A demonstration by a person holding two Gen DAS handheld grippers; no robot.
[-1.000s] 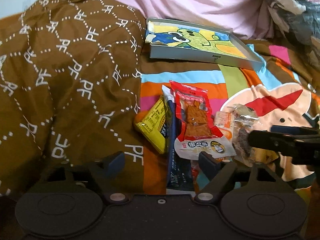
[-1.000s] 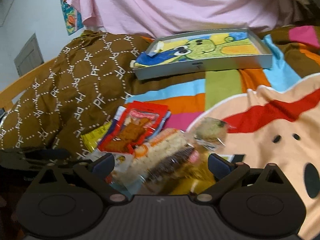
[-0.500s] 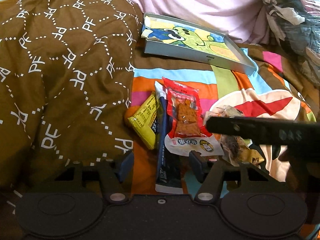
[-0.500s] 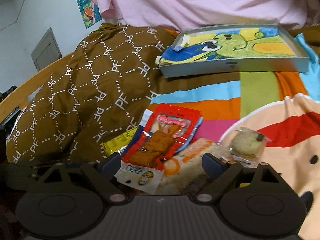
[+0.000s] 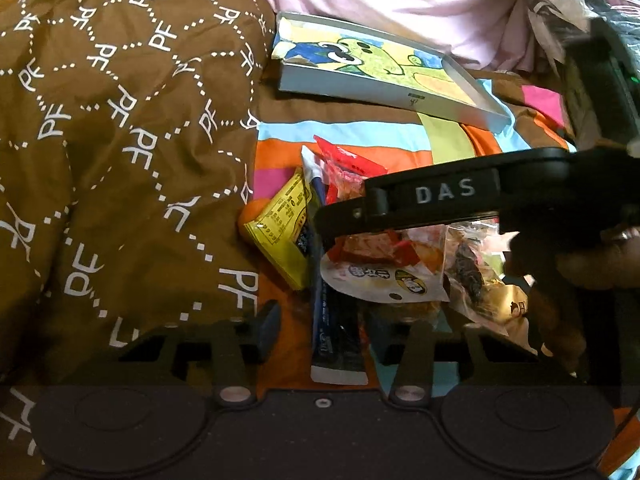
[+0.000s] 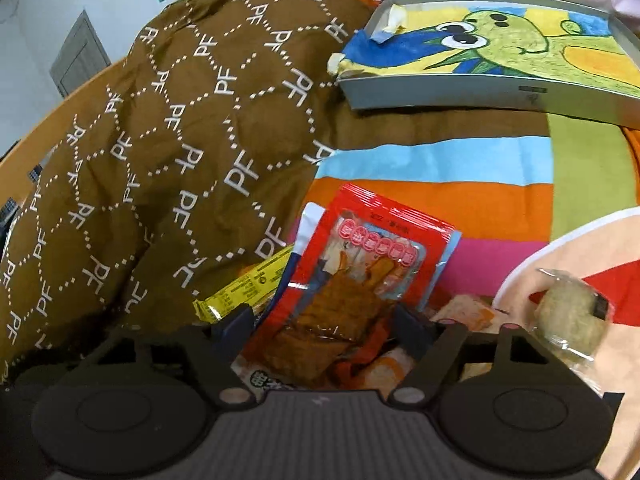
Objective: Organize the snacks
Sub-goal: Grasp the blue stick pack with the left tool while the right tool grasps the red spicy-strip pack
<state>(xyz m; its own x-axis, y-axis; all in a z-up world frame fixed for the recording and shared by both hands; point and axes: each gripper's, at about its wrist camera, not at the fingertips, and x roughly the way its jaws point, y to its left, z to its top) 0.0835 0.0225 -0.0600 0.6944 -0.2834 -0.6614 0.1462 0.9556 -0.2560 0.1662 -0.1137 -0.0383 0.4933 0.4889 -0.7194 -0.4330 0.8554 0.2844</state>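
Observation:
A pile of snack packs lies on the striped blanket. A red tofu pack (image 6: 360, 272) (image 5: 348, 168) is on top, over a dark blue pack (image 5: 336, 332), with a yellow pack (image 5: 284, 224) (image 6: 244, 292) to its left and a round rice cake in clear wrap (image 6: 572, 324) to the right. My right gripper (image 6: 328, 328) is open, its fingers on either side of the red pack's lower half. In the left wrist view the right gripper's body reaches over the pile. My left gripper (image 5: 324, 332) is open, low over the dark blue pack.
A grey tray (image 5: 384, 92) (image 6: 460, 92) lined with a cartoon drawing sits at the back of the bed. A brown quilt (image 5: 120, 140) with white letters bulges on the left. Pink cloth lies behind the tray. More clear-wrapped snacks (image 5: 472, 272) sit at the pile's right.
My right gripper has moved left and forward over the pile and now straddles the red pack. My left gripper has edged closer to the pile. Both stayed open.

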